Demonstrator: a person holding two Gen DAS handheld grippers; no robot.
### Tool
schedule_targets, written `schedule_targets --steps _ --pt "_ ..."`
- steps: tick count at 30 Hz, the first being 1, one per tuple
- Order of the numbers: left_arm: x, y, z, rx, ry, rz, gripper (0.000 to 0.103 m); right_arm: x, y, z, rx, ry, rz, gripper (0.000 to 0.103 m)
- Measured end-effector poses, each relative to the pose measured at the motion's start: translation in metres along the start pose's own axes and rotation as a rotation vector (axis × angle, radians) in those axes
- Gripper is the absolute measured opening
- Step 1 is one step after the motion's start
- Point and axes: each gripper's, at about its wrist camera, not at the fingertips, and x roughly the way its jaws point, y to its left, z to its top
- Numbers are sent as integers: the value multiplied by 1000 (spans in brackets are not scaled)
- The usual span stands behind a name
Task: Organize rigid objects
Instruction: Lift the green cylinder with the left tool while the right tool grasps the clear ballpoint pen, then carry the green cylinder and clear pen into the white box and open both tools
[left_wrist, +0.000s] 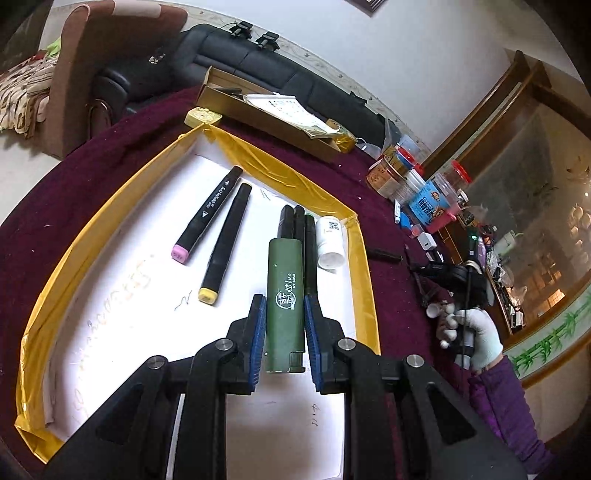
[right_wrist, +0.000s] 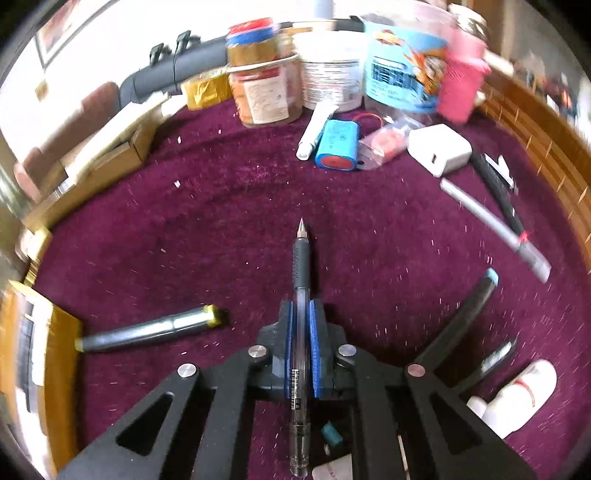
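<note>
Green tube (left_wrist: 285, 295) clamped by left gripper (left_wrist: 285, 306) | right gripper (right_wrist: 302, 310) grips pen (right_wrist: 300, 332), rear end cut off

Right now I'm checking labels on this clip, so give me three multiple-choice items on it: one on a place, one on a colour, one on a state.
1. Where is the dark green cylindrical tube?
A. between the left tongs, over the white sheet
B. in the cardboard box
C. on the sofa

2. The end cap colours of the two loose black markers on the sheet?
A. blue and red
B. pink and yellow
C. both green

3. The right tongs are:
A. wide open
B. empty
C. shut on a clear-barrelled pen

Answers: 1 A, the blue pads flank it; 2 B, the caps show; 3 C, the pads press the barrel.
</note>
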Motion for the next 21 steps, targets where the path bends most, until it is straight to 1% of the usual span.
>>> schedule_targets --steps 5,7,9,12,15,17,21 --pt "-3 3 3 5 -3 12 18 -30 -19 -13 98 -28 157 7" --pt "-6 3 6 12 -5 20 18 -42 -17 -17 110 -37 219 7" --pt "-6 2 10 31 -4 47 18 -52 -12 -19 112 -38 270 7" --pt "-3 3 17 50 7 72 18 -67 6 -21 102 -36 360 8" --pt "3 9 28 58 25 101 18 -76 32 -24 71 -15 436 8" --pt "10 14 34 53 45 118 18 -81 52 -32 52 10 482 8" --pt "26 23 49 52 85 156 18 -74 92 -42 40 86 553 8"
